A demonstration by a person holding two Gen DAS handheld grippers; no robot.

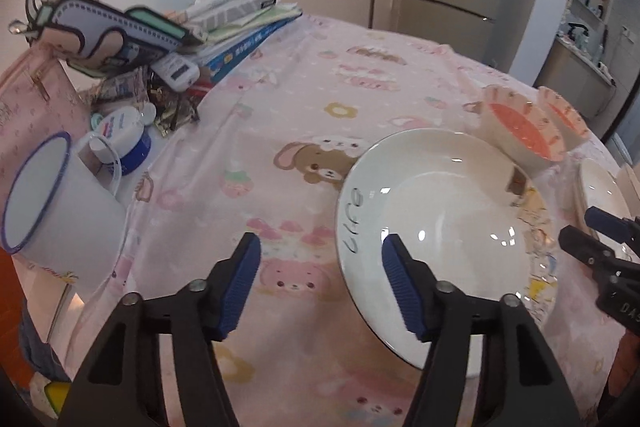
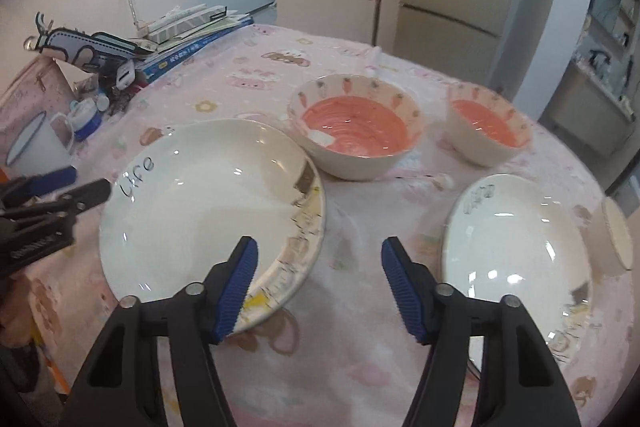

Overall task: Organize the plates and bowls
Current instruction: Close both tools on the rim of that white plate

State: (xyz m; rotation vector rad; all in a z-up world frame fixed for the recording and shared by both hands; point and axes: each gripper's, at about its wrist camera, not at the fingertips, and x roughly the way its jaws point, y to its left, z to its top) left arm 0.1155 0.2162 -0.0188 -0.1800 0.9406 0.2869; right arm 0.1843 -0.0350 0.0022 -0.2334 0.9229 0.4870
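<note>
A large white plate (image 1: 440, 211) lettered "Life" lies on the pink tablecloth; it also shows in the right wrist view (image 2: 200, 203). My left gripper (image 1: 320, 279) is open and empty, its right finger over the plate's left rim. My right gripper (image 2: 318, 281) is open and empty, hovering over the cloth between that plate and a second white plate (image 2: 516, 251). Two bowls with pink insides stand behind: a larger one (image 2: 356, 131) and a smaller one (image 2: 486, 125). The bowls show at right in the left wrist view (image 1: 516, 131).
A white enamel mug (image 1: 52, 203) with a blue rim, a white-and-blue jar (image 1: 128, 135) and a stack of books (image 1: 240, 27) crowd the table's left side. The right gripper shows at the left wrist view's right edge (image 1: 600, 247). A cabinet stands behind.
</note>
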